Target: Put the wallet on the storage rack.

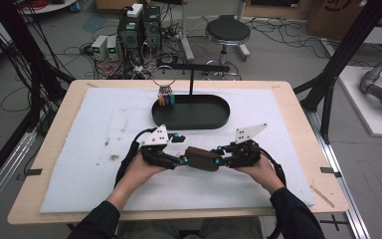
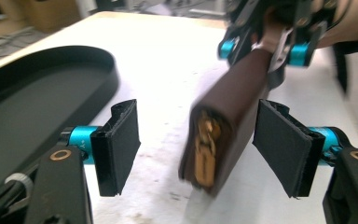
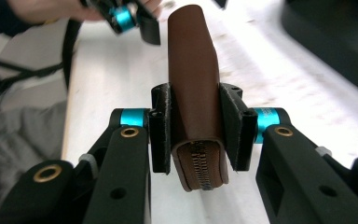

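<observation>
Near the front middle of the white mat (image 1: 79, 174), going from left to right, the person's left hand (image 1: 138, 169) comes up from the bottom edge with its forearm angled inward, knuckles toward the middle of the table. It carries the left gripper (image 1: 183, 160), which points to the right and lies roughly level. In the left gripper view its jaws stand wide apart, with the pads (image 2: 121, 144) clear of the brown leather pouch (image 1: 202, 159) on both sides; the pouch's zipped end with a brass pull sits between them without being pressed.

That pouch lies between the two grippers, just in front of the black oval tray (image 1: 191, 124) and a little apart from it. Its long axis runs left to right across the table, one narrow end toward each gripper, and in the high view it dips slightly toward the right. It stands on edge, zip seam down in the right gripper view.

On the right, the right hand (image 1: 258, 170) mirrors the left, forearm angled inward. The right gripper (image 1: 220, 160) points leftward and is clamped on the pouch's right end, its pads (image 3: 161, 126) pressing both flat faces
</observation>
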